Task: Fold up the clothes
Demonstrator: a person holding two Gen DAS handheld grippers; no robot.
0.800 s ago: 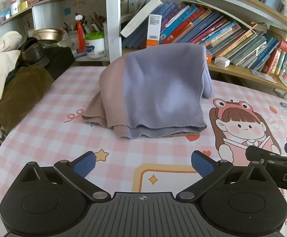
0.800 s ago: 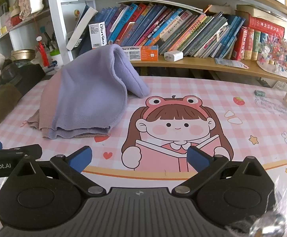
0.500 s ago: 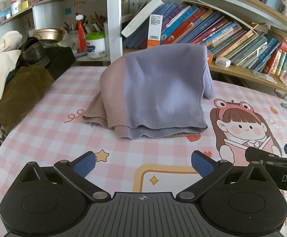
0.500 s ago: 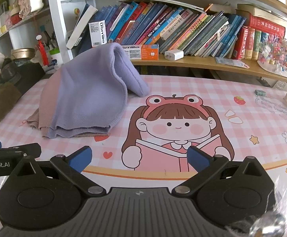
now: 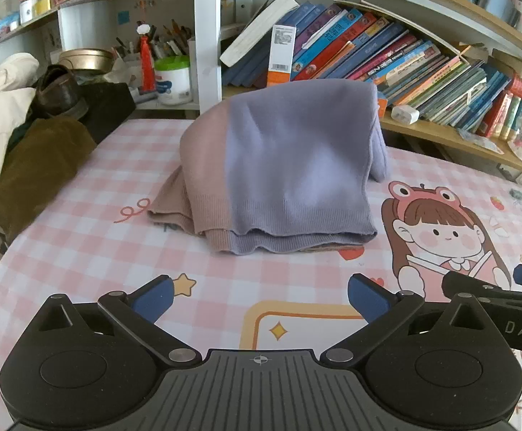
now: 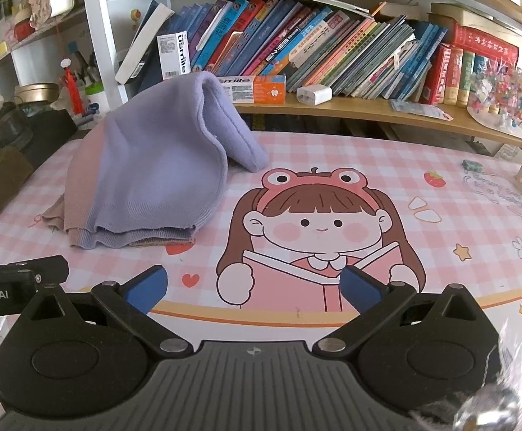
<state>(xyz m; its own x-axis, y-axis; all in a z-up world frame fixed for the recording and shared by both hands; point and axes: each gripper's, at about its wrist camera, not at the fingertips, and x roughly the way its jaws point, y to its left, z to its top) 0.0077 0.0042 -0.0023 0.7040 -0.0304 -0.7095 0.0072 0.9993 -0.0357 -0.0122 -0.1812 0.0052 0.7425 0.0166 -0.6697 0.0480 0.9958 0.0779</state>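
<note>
Two-tone knit sweater (image 5: 289,165), lilac with a dusty-pink side panel, sits in a folded stack on the pink checked tablecloth (image 5: 81,251), just left of the printed cartoon girl (image 6: 318,230) and in front of the bookshelf (image 6: 333,107). Ribbed hem edges are layered at the near side, roughly lined up. The far part humps upward, not flat; one lilac flap droops toward the cartoon girl's frog hat in the right wrist view. A bit of pink fabric pokes out at the stack's left edge.

Left gripper (image 5: 259,296): jaws spread wide, nothing between the blue pads, hovering above the cloth on the near side of the sweater, well apart from it. Right gripper (image 6: 253,287): also wide, empty, over the cartoon girl's book, to the right of the sweater, not touching it.

Progress, as a judgement: main folds look done, the garment is compact and both claws are off it. Left to do, probably: flatten the hump, tuck the drooping flap and stray pink edge, maybe one more fold. Cannot tell what lies under the hump.

Pile of brown and cream clothing (image 5: 27,165) at the table's left edge, well left of the sweater, looks unfolded; whether it belongs to the task is unclear.
</note>
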